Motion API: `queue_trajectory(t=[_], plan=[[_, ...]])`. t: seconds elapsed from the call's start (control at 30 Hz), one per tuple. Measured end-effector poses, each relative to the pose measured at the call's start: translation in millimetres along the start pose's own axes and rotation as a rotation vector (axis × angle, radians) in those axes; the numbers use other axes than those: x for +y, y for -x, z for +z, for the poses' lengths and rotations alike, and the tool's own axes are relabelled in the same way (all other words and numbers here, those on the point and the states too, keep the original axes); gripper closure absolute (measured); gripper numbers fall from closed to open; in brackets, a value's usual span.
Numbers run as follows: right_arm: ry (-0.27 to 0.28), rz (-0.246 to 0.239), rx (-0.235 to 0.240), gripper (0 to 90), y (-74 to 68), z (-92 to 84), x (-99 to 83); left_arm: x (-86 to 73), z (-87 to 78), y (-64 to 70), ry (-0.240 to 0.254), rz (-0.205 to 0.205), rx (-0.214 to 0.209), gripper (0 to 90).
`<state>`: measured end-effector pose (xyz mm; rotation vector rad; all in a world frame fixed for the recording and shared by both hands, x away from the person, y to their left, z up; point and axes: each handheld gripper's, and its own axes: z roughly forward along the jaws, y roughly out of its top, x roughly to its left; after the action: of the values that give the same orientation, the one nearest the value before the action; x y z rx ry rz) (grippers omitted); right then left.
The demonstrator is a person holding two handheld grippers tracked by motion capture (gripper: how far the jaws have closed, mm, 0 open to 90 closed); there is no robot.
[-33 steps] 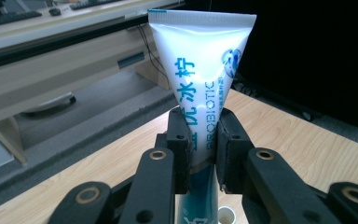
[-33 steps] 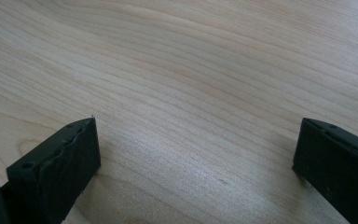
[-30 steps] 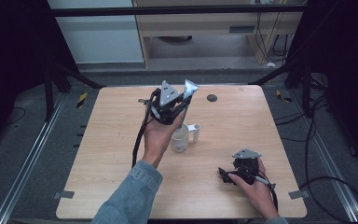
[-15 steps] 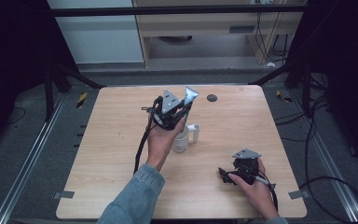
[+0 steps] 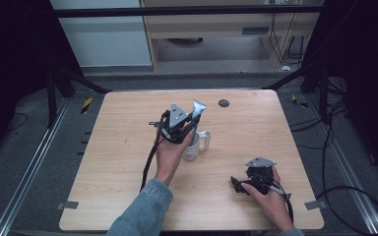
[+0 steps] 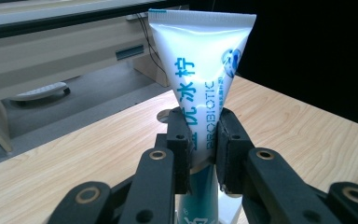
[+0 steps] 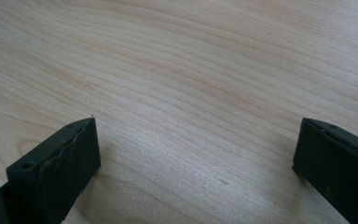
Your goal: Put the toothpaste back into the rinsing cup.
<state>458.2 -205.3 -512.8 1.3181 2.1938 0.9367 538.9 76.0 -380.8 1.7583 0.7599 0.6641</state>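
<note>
The tube (image 6: 200,84) was clamped upright in the left gripper (image 6: 204,151), its lower end over the cup (image 5: 193,147); release remained. The right gripper (image 7: 196,158) lay apart on the table (image 5: 128,128).

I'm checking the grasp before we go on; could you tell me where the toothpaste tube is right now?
The toothpaste tube stands upright, clamped in the left gripper, at the table's middle in the high view, right over the clear cup.
</note>
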Motion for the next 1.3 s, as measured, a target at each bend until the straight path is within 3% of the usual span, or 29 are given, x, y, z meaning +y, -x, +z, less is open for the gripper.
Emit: queue_trajectory(t=[0.2, 0.43, 1.3], plan=[[0.0, 0.001, 0.0, 0.6, 0.0, 0.0, 0.0, -6.4, 1.7, -1.2, -0.011, -0.001, 0.001, 77.5], [0.0, 0.0, -0.001, 0.6, 0.1, 0.0, 0.0, -11.7, 4.3, -4.9, -0.018, -0.03, -0.002, 77.4], [-0.001, 0.003, 0.0, 0.6, -0.2, 0.0, 0.0, -25.2, 11.9, -3.7, -0.039, -0.026, -0.017, 77.3]])
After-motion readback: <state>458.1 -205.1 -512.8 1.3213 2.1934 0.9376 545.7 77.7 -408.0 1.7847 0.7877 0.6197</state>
